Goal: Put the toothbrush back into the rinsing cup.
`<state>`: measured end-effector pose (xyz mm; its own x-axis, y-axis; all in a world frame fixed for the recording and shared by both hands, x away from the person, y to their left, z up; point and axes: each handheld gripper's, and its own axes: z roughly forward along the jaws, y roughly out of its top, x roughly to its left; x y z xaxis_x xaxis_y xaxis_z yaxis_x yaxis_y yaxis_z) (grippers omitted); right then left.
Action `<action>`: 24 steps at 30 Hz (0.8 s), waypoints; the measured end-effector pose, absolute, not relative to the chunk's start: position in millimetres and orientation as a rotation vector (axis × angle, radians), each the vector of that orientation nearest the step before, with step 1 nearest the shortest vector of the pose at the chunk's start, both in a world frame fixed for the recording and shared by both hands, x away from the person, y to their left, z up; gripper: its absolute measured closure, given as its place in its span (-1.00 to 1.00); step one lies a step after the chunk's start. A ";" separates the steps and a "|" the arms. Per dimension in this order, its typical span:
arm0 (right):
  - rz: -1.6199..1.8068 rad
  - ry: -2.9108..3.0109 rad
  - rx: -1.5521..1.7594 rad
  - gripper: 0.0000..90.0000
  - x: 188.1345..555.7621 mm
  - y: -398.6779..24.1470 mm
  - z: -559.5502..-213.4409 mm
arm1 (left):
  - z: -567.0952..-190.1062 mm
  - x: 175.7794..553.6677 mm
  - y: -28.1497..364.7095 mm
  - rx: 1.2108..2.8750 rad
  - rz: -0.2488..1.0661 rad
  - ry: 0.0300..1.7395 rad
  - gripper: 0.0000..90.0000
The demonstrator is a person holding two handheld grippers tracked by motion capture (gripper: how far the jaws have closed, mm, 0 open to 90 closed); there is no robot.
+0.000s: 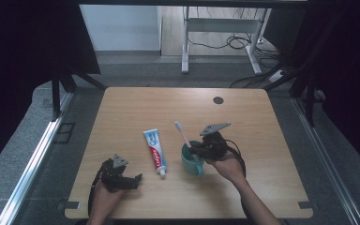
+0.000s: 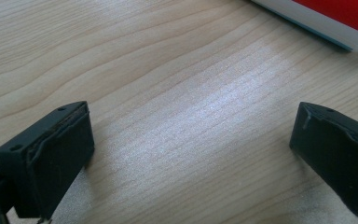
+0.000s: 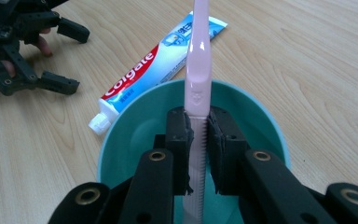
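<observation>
Light wood-grain table (image 1: pixel 136 101) holds a white, blue and red Colgate toothpaste tube (image 1: pixel 155 151) lying flat, cap toward the person, just left of a teal plastic cup (image 1: pixel 191 161). Right gripper (image 3: pixel 199 140) is clenched on the handle of a pale pink plastic toothbrush (image 3: pixel 197 84), jaws directly over the cup's mouth; handle's lower end drops inside the cup, bristle end slants up and away over the table (image 1: pixel 178 125). Left gripper (image 1: pixel 130 180) rests low at the near left, well apart from the cup, jaws spread wide with bare wood between them; tube's edge sits just beyond them (image 2: pixel 328 18). Small dark round disc (image 1: pixel 218 100) near the far edge.
</observation>
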<state>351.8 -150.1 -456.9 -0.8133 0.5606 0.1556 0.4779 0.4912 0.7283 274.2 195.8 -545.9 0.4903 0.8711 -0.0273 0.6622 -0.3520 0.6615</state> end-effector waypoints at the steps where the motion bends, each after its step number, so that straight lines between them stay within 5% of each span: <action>1: 1.229 2.625 0.913 0.74 351.9 -150.0 -457.7 | -545.9 274.2 195.8 2.124 0.443 1.258 -1.00; 24: 1.135 2.682 0.935 0.73 353.7 -149.0 -468.1 | -545.9 274.1 195.7 2.123 0.440 1.259 -1.00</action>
<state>353.7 -149.0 -468.1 -0.8099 0.5660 0.1540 0.5046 0.5386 0.6747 274.1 195.7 -545.9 0.4895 0.8715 -0.0293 0.6635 -0.3504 0.6610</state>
